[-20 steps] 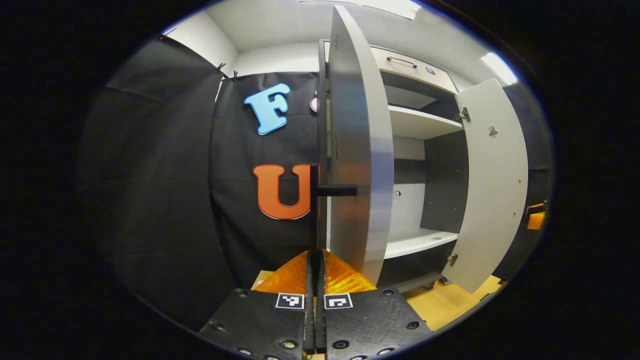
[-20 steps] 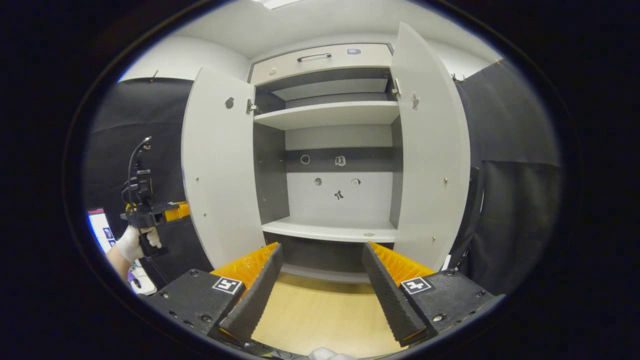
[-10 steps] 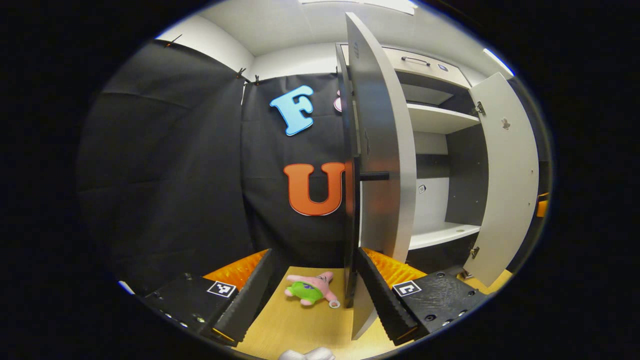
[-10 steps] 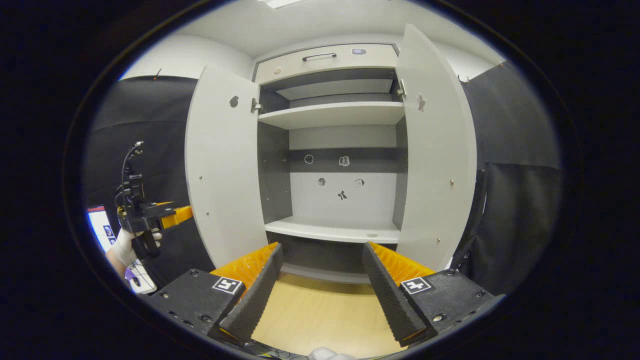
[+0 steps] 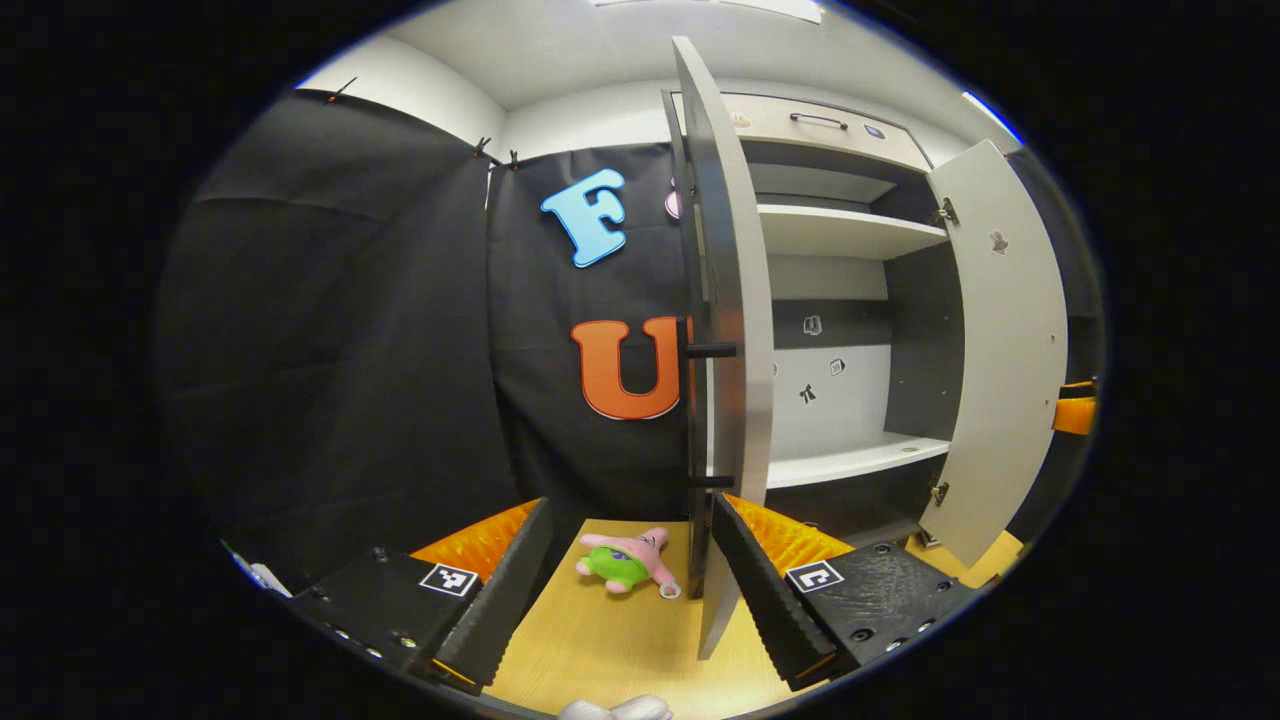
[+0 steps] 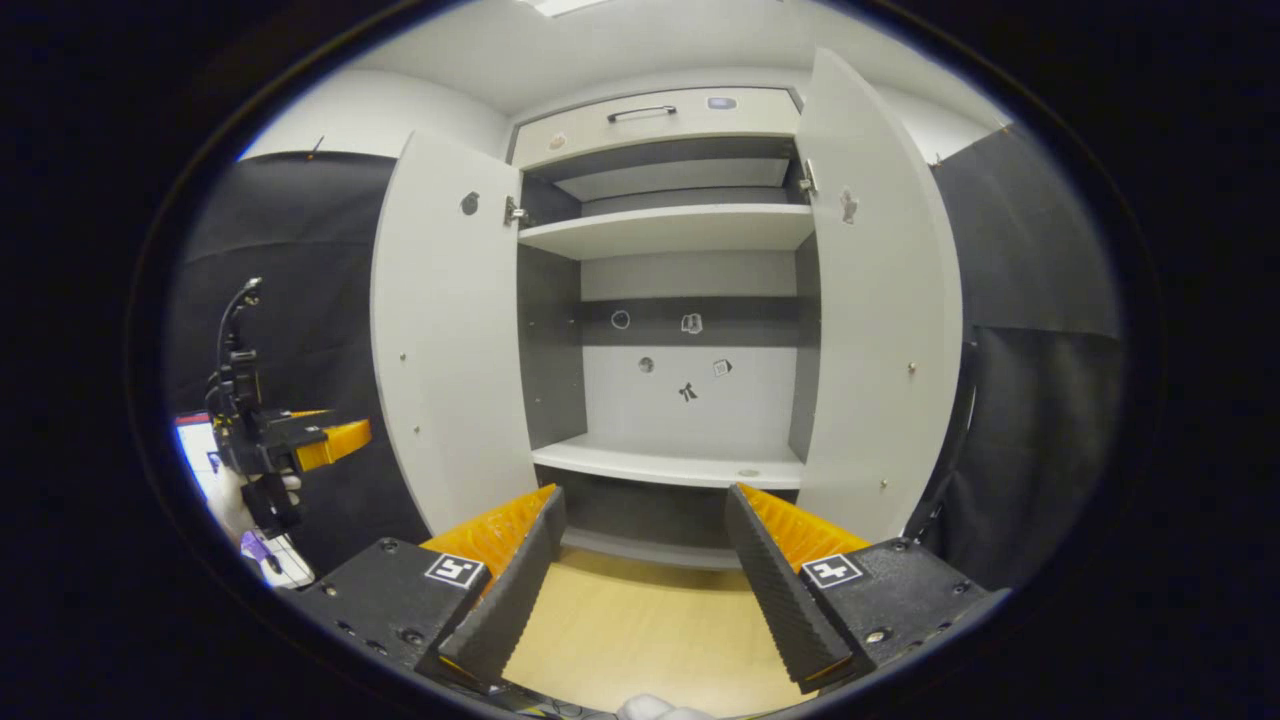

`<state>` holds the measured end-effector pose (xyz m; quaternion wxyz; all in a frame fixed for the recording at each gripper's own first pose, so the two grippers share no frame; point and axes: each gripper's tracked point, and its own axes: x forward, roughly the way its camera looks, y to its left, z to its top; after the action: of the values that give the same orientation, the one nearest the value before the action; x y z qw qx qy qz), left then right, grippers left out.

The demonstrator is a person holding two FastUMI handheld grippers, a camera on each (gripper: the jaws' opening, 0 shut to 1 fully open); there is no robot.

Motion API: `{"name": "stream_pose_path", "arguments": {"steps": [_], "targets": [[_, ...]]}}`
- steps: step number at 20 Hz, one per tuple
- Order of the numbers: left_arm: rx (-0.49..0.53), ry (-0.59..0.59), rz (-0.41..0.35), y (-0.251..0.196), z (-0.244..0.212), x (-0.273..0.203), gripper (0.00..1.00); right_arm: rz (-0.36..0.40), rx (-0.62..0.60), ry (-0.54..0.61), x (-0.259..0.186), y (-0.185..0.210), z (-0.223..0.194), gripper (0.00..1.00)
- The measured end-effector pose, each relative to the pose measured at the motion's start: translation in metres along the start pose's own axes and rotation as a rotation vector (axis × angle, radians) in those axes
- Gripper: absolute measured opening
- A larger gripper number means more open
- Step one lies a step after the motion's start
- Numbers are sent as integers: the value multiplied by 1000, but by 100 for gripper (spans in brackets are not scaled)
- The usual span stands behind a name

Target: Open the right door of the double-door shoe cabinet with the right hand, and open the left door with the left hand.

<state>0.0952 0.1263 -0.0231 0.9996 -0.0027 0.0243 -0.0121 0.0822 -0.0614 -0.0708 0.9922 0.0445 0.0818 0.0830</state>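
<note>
The shoe cabinet [image 6: 690, 225] stands with both doors swung wide. In the right gripper view the left door [image 6: 445, 330] and the right door [image 6: 880, 300] flank its bare shelves. The left gripper view shows the left door [image 5: 738, 330] edge-on, its black handle [image 5: 705, 351] facing me, and the right door [image 5: 1000, 340] beyond. My left gripper [image 5: 625, 580] is open and short of the handle, holding nothing. It also shows far left in the right gripper view as the left gripper [image 6: 300, 445], held by a gloved hand. My right gripper [image 6: 640, 560] is open in front of the cabinet.
A pink and green plush toy [image 5: 625, 562] lies on the wooden floor [image 5: 620, 650] between my left fingers' lines, beside the left door's lower edge. Black cloth walls stand left and right of the cabinet. A drawer with a handle [image 6: 640, 112] tops the cabinet.
My left gripper went from shut on the left door's handle to open, then drew back from the door. The right gripper has barely moved.
</note>
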Motion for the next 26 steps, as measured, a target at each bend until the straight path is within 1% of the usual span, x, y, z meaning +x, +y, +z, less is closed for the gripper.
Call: {"name": "stream_pose_path", "arguments": {"steps": [3, 4, 7, 9, 10, 11, 13, 14, 15, 16, 19, 21, 22, 23, 24, 26], "targets": [[35, 1, 7, -12, 14, -16, 96, -28, 2, -8, 1, -8, 4, 100], [32, -3, -6, -20, 21, -21, 96, -34, 3, -13, 0, -9, 7, 99], [4, -11, -36, -47, 37, -35, 96, -62, 3, -26, -2, -20, 12, 99], [15, -27, -41, -62, 49, -39, 96, -85, 2, -36, -5, -28, 16, 99], [21, -41, -47, -72, 55, -41, 100, -98, 4, -40, -7, -32, 19, 99], [20, -54, -52, -81, 60, -43, 96, -117, 7, -45, -9, -38, 20, 99], [1, -62, -81, -103, 65, -46, 96, -168, 2, -47, -13, -52, 22, 99], [-6, -61, -101, -114, 66, -45, 96, -184, 0, -50, -15, -57, 23, 100], [-8, -62, -111, -122, 67, -44, 96, -196, 3, -51, -16, -60, 23, 99], [-7, -63, -120, -129, 66, -43, 96, -208, 7, -53, -18, -63, 23, 100], [-22, -53, -140, -147, 62, -41, 96, -247, 11, -58, -22, -76, 22, 100], [-21, -54, -139, -154, 58, -39, 96, -272, 22, -63, -26, -83, 21, 100], [-12, -56, -133, -157, 57, -38, 100, -281, 30, -66, -27, -85, 20, 100], [0, -62, -122, -157, 57, -37, 100, -289, 35, -63, -27, -87, 19, 100], [13, -73, -112, -158, 57, -37, 96, -297, 36, -57, -27, -89, 16, 100], [30, -75, -111, -162, 52, -37, 96, -309, 33, -49, -27, -92, 13, 100]]}}
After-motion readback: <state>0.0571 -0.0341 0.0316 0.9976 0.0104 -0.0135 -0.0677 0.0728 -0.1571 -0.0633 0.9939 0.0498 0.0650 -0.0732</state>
